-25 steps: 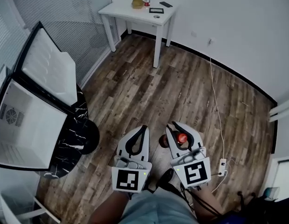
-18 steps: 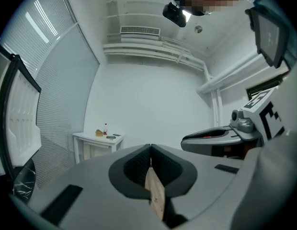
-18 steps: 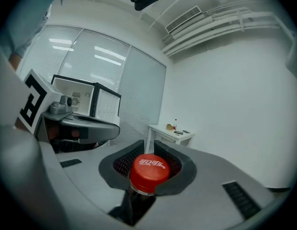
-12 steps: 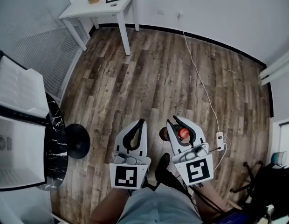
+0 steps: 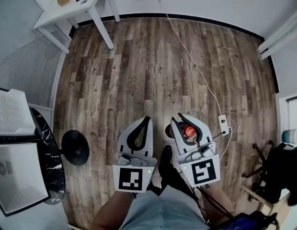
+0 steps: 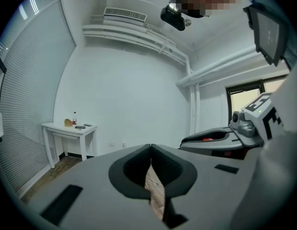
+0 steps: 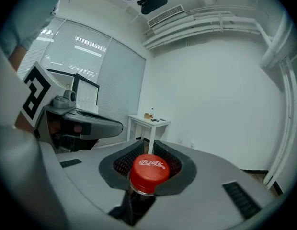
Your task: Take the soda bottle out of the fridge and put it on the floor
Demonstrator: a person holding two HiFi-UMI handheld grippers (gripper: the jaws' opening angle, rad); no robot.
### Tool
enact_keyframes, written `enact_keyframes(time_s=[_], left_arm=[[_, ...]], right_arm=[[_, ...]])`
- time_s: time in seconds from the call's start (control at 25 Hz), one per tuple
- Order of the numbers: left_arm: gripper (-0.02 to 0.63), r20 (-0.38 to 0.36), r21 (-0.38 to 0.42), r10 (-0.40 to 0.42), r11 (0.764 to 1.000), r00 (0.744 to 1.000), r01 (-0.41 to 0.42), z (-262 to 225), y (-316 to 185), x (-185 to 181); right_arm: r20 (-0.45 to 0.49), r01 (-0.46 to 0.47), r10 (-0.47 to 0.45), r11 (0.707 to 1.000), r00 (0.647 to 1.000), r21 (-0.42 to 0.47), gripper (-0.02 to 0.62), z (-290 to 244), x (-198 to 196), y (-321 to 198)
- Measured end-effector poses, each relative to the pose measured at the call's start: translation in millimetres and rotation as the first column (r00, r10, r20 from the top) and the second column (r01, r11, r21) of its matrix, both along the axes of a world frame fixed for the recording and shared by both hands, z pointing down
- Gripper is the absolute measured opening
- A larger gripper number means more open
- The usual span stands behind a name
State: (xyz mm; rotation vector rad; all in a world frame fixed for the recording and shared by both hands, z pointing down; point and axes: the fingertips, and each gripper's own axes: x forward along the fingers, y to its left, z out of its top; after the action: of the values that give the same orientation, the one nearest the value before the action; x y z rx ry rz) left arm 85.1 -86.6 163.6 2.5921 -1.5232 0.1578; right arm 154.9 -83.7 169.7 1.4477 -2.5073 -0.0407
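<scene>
The soda bottle has a red cap and a dark body and hangs upright over the wooden floor. My right gripper is shut on its neck just under the cap. The right gripper view shows the red cap sitting between the black pads of that gripper. My left gripper is beside it on the left, shut and holding nothing; its jaws meet at the tip. The open fridge stands at the far left, white inside.
A black round stand base sits next to the fridge. A white table with small items stands at the back left. A power strip and its white cable lie right of the grippers. A dark chair is at the right edge.
The head view has swung to the right: the fridge and white table slid towards the left edge and more floor shows. Both grippers keep their place, the right one still shut on the bottle.
</scene>
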Motion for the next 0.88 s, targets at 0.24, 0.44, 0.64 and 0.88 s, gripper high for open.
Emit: enact_keyframes(time_s=[0.24, 0.44, 0.64, 0.88], left_arm=[[0.017, 0.013, -0.038, 0.035, 0.999, 0.999, -0.034, 30, -17, 22], [0.017, 0.021, -0.078, 0.044, 0.996, 0.999, -0.042, 63, -27, 29], [0.017, 0.037, -0.075, 0.062, 0.995, 0.997, -0.059, 94, -38, 40], [0.017, 0.055, -0.117, 0.075, 0.991, 0.996, -0.068, 145, -42, 44]], right_arm=[[0.018, -0.049, 0.049, 0.999, 0.999, -0.021, 0.078, 24, 28, -12], [0.017, -0.063, 0.064, 0.997, 0.998, -0.043, 0.078, 55, 39, -18], [0.015, -0.068, 0.069, 0.995, 0.998, -0.069, 0.078, 94, 52, -27], [0.019, -0.087, 0.089, 0.990, 0.996, -0.108, 0.077, 148, 59, -36]])
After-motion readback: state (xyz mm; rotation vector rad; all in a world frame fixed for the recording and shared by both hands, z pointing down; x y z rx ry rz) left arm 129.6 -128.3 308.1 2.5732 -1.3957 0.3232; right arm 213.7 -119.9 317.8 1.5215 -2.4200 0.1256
